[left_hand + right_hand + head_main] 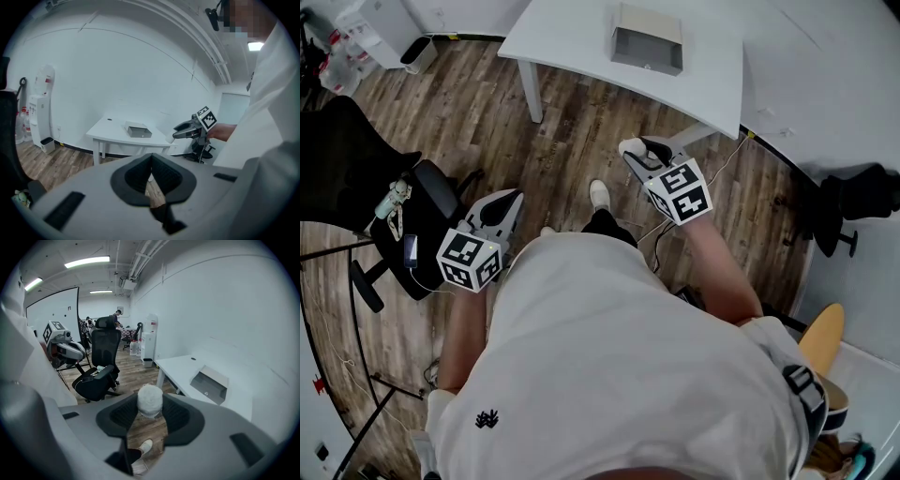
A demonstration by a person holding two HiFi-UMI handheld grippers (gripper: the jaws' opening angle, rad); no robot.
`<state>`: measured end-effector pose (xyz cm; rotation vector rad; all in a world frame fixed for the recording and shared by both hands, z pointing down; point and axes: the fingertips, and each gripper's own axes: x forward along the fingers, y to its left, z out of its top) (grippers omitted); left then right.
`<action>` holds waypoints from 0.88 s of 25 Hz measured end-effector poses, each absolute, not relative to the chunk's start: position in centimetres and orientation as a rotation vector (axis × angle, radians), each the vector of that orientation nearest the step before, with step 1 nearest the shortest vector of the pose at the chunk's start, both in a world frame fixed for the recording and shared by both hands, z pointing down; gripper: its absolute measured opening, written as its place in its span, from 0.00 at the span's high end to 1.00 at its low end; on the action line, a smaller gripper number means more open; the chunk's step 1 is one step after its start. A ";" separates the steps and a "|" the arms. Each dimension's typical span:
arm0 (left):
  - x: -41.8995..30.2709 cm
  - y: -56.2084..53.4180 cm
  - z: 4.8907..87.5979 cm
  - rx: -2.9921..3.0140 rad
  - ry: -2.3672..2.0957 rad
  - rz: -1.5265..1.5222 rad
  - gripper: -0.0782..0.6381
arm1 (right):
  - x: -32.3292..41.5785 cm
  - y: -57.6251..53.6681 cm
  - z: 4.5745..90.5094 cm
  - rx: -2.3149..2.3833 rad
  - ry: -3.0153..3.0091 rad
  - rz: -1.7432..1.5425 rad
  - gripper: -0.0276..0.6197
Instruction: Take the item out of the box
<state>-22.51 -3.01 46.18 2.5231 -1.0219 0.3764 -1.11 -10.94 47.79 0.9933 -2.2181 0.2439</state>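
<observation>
Between the right gripper's (635,151) jaws a white fuzzy ball (150,401) is pinched, out over the wood floor (572,131) short of the table (572,37). On that table sits the grey box (647,42). Farther from the table, the left gripper (151,158) is closed and empty.

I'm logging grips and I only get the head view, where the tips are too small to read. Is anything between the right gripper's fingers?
Observer: Yes. The right gripper view shows the right gripper shut on a white fuzzy round ball.
Operator: And the left one?
Observer: The left gripper is empty in its own view; its fingers meet at the tips with nothing between them.
</observation>
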 end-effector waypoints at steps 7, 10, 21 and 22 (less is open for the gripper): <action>-22.3 -3.2 46.3 2.513 -1.025 0.377 0.88 | -1.0 -11.1 48.2 0.979 -2.219 0.255 0.70; -22.3 -3.4 46.3 2.510 -1.027 0.381 0.88 | -0.9 -11.4 48.4 0.974 -2.220 0.261 0.70; -21.4 -4.3 46.3 2.509 -1.019 0.385 0.88 | 0.0 -12.1 49.2 0.971 -2.221 0.287 0.70; -21.2 -4.5 46.3 2.510 -1.017 0.387 0.88 | 0.1 -12.2 49.2 0.972 -2.222 0.289 0.70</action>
